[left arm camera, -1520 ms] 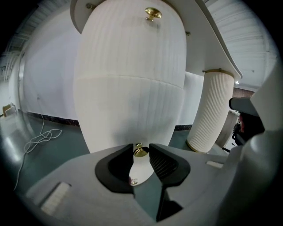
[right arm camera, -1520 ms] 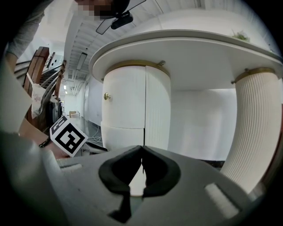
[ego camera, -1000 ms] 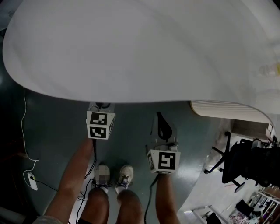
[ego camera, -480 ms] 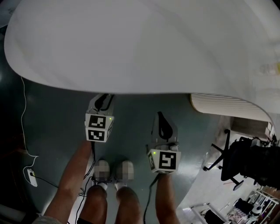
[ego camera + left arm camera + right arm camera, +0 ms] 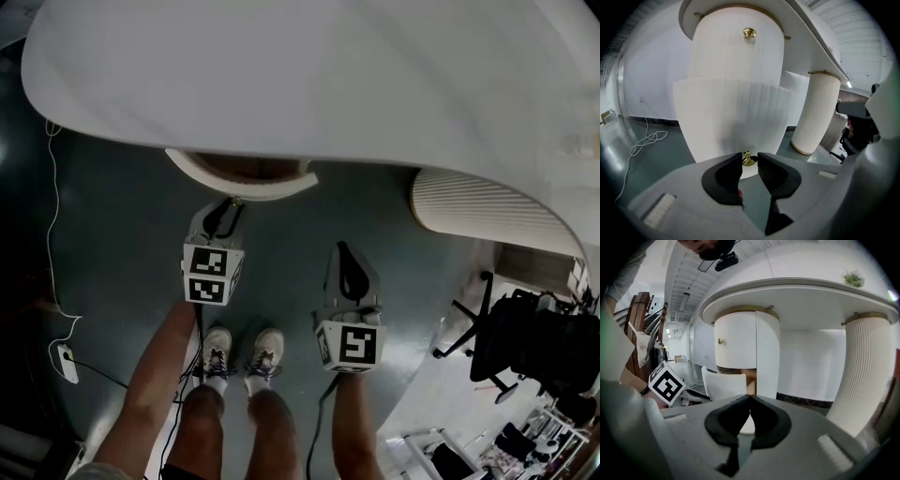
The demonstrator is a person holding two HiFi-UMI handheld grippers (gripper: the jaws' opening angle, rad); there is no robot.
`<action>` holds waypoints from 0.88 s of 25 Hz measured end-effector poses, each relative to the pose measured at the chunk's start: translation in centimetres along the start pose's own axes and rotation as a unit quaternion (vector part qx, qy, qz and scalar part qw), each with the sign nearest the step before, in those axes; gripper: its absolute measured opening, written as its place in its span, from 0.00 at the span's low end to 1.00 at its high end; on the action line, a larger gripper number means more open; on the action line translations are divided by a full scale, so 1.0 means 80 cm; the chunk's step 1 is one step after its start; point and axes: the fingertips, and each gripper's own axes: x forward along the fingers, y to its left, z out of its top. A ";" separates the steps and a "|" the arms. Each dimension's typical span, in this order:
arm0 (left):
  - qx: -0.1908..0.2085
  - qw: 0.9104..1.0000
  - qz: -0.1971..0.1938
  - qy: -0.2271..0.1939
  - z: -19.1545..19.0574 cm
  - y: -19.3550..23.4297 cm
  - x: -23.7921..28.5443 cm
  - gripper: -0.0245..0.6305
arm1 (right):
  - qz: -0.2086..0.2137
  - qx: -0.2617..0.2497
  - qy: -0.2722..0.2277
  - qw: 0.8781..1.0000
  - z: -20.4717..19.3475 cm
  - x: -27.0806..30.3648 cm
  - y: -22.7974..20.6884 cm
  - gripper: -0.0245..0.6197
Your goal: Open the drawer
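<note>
The white ribbed lower drawer (image 5: 733,122) stands pulled out of the table's round pedestal. In the head view the drawer's curved front (image 5: 242,187) pokes out from under the tabletop (image 5: 309,84). My left gripper (image 5: 749,160) is shut on its small brass knob (image 5: 749,161), which sits between the black jaw tips. The left gripper (image 5: 228,208) is just in front of the drawer in the head view. An upper drawer with its own brass knob (image 5: 749,33) stays closed. My right gripper (image 5: 750,398) hangs shut and empty to the right (image 5: 343,251), and its view shows the open drawer (image 5: 723,383).
A second ribbed pedestal leg (image 5: 816,112) (image 5: 487,216) stands to the right. A white cable (image 5: 52,234) trails on the dark floor at left. A black office chair (image 5: 525,347) is at far right. The person's legs and shoes (image 5: 244,354) are below the grippers.
The left gripper has drawn back toward the person, and the drawer has slid out from under the tabletop with it. The right gripper has barely shifted.
</note>
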 end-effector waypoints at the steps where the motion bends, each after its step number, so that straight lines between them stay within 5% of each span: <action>1: 0.000 1.000 0.000 0.004 -0.004 -0.001 -0.005 0.20 | 0.002 0.001 0.002 1.000 -0.001 -0.003 0.002 0.04; 22: -0.002 0.998 0.003 0.060 -0.061 -0.030 -0.077 0.20 | 0.015 -0.004 0.019 1.000 0.006 -0.055 0.030 0.04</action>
